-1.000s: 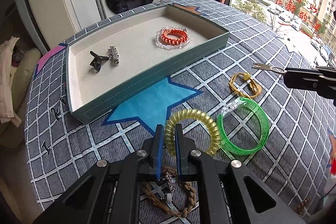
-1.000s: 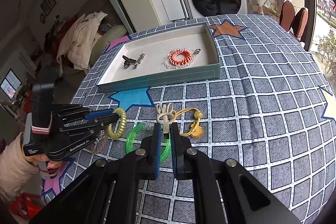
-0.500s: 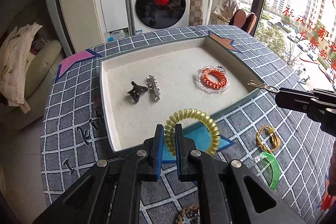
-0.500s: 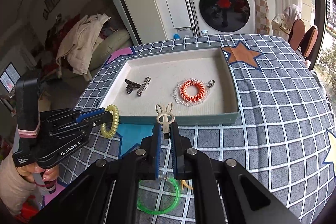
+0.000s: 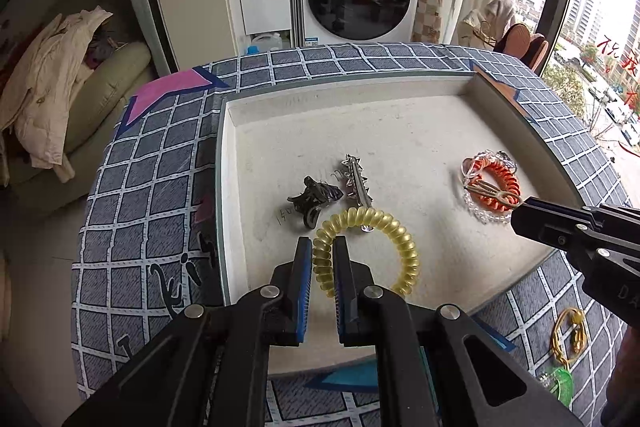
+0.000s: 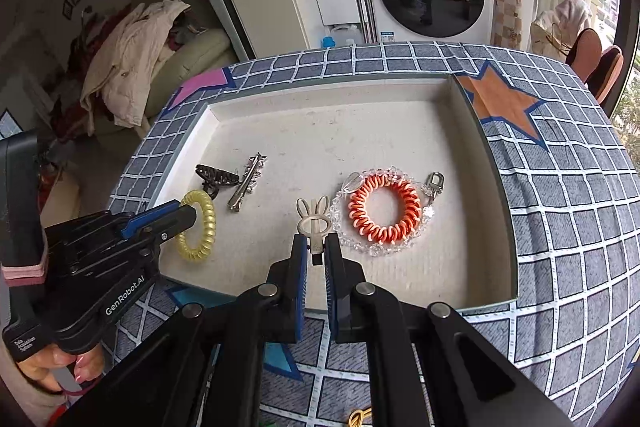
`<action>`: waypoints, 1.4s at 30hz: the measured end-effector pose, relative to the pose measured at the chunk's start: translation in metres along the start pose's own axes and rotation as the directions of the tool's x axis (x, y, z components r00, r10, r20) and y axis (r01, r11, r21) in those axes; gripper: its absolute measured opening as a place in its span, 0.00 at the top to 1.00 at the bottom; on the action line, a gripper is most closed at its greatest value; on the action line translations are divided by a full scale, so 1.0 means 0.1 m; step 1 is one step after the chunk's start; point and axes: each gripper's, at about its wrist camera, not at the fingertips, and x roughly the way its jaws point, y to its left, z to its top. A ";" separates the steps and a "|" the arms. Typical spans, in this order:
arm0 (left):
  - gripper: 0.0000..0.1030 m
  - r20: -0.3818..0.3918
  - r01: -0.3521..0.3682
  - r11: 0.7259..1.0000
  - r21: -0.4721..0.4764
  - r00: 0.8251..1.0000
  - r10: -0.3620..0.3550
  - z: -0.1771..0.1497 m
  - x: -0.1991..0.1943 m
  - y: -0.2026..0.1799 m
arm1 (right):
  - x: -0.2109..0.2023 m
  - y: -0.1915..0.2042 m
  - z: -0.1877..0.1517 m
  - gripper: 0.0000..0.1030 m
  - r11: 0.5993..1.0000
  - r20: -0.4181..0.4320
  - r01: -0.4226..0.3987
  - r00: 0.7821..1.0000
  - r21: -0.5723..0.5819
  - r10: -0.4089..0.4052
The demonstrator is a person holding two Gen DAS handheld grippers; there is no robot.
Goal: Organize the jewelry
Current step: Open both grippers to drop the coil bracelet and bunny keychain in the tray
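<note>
Both sets of jaws are clamped on a load: the left gripper (image 5: 322, 259) pinches the near-left arc of a yellow coil hair tie (image 5: 366, 251), and the right gripper (image 6: 316, 251) is pressed together on the stem of a small cream rabbit-ear clip (image 6: 314, 221). Both items hang over the open tray (image 6: 496, 187), a shallow box with a pale lining that sits on the checked tablecloth (image 6: 560, 227). Already lying in the tray are a dark claw clip (image 5: 316, 197) and a silver bar clip (image 5: 356, 179) toward the left, just beside each other, and an orange coil tie (image 6: 382, 213) ringed by a clear bead bracelet (image 6: 360, 245) toward the right. The yellow tie hangs just near of the two clips; the rabbit-ear clip sits between them and the orange tie, close to the beads. In the left wrist view a gold bracelet (image 5: 568, 337) and a scrap of a green bangle (image 5: 558, 381) lie on the cloth outside the tray, at the near right. Judgement: the step in hand is delivery of two items into the tray, with release not yet made. The next move calls for lowering each load to a bare patch of lining and then spreading the jaws, keeping the yellow tie off the clips and the rabbit-ear clip off the beads. The pieces on the cloth appear to remain for collection afterwards.
</note>
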 end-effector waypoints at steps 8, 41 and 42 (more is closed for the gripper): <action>0.71 -0.019 -0.049 0.999 0.002 0.999 0.049 0.02 0.18 -0.03 | 0.19 -0.20 0.06 0.91 0.995 -0.016 0.091 0.996 0.037 -0.090; 0.70 0.039 -0.075 0.997 -0.007 0.996 0.075 -0.15 -0.10 -0.10 | -0.34 -0.16 -0.23 0.46 0.993 0.067 0.094 0.993 0.075 -0.099; 0.70 0.042 -0.072 0.997 -0.008 0.996 0.072 -0.16 -0.12 -0.10 | -0.37 -0.15 -0.26 0.46 0.993 0.070 0.089 0.993 0.078 -0.094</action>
